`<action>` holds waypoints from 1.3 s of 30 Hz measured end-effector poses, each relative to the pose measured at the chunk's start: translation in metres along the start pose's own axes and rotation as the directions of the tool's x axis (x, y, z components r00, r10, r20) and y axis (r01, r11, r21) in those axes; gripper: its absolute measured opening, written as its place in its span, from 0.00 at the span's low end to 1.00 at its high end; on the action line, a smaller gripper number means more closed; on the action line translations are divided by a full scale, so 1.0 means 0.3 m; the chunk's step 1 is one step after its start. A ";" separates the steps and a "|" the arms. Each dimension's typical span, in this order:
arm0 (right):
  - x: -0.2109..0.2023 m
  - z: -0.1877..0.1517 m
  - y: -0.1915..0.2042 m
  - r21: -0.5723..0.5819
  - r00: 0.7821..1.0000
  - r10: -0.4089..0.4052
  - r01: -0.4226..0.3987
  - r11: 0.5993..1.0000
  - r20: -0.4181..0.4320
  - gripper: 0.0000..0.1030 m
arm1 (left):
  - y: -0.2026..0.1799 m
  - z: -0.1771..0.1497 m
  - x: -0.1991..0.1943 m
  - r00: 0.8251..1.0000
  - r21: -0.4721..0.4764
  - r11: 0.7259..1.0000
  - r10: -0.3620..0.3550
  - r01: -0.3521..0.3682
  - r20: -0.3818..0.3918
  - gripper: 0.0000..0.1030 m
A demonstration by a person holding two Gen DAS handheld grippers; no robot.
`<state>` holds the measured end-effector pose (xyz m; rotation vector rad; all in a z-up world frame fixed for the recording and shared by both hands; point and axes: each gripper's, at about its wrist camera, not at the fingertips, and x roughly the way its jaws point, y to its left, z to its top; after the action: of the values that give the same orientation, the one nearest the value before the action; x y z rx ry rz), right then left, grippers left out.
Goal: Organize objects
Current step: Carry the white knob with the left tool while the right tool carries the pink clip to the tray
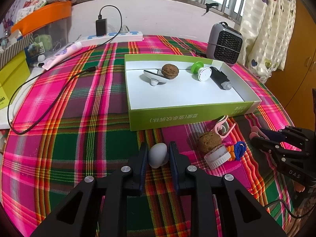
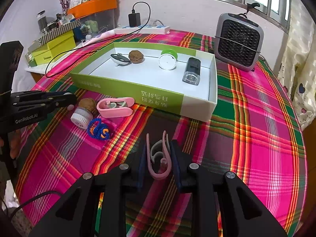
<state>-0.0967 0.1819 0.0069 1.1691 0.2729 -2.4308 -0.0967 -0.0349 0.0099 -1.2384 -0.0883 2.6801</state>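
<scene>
Left gripper [image 1: 158, 155]: we held its jaws closed on a small pale grey egg-shaped object [image 1: 157, 154], low over the plaid tablecloth [image 1: 79, 138].
Right gripper [image 2: 158, 159]: we had it clamped on a pink clip [image 2: 159, 159] with a grey inner spring, its open end pointing away from us.
Loose pile: between the two grippers and in front of the box, we saw a walnut [image 1: 209, 142] touching a white round capped item [image 1: 217, 156], with a blue cord with orange beads [image 1: 238, 150] just beside them.
Second pink clip [image 2: 115, 106]: we found it lying on its side beside the pile, touching or almost touching the box's front wall.
Green and white box [image 1: 189, 116]: we saw it open and shallow, resting on the cloth beyond the pile.
Box contents: we counted a white scoop-shaped item [image 1: 153, 77] touching a second walnut [image 1: 170, 71] on one side, and a green and white spool-like piece [image 1: 201, 71] just beside a black device with a clear end [image 1: 220, 77] on the other.
Grey fan heater [image 2: 239, 41]: we noted it upright behind the box's far corner.
Power strip [image 1: 116, 36]: it lay at the table's far edge against the wall, with a black charger [image 1: 101, 27] plugged in and its cable [image 1: 49, 106] trailing across the cloth.
Far side clutter: we made out yellow-green boxes [image 2: 56, 48] and an orange-lidded bin [image 2: 94, 6].
</scene>
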 end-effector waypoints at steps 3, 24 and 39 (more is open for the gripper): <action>0.000 0.001 0.004 0.008 1.000 0.006 -0.006 1.000 0.001 0.24 | -0.001 0.000 -0.001 1.000 -0.002 1.000 -0.001 0.001 0.000 0.19; -0.016 0.000 0.002 0.047 1.000 0.013 -0.014 0.999 0.019 0.23 | -0.013 0.015 -0.040 1.000 0.004 1.000 -0.004 0.003 0.022 0.19; -0.054 0.026 -0.007 0.060 0.998 0.018 -0.021 0.998 0.056 0.23 | -0.031 0.052 -0.083 0.998 0.003 1.000 -0.020 0.020 0.059 0.19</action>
<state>-0.0942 0.1857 0.0244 1.1226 0.1713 -2.4654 -0.0912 -0.0302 0.0399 -1.1520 -0.1048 2.6985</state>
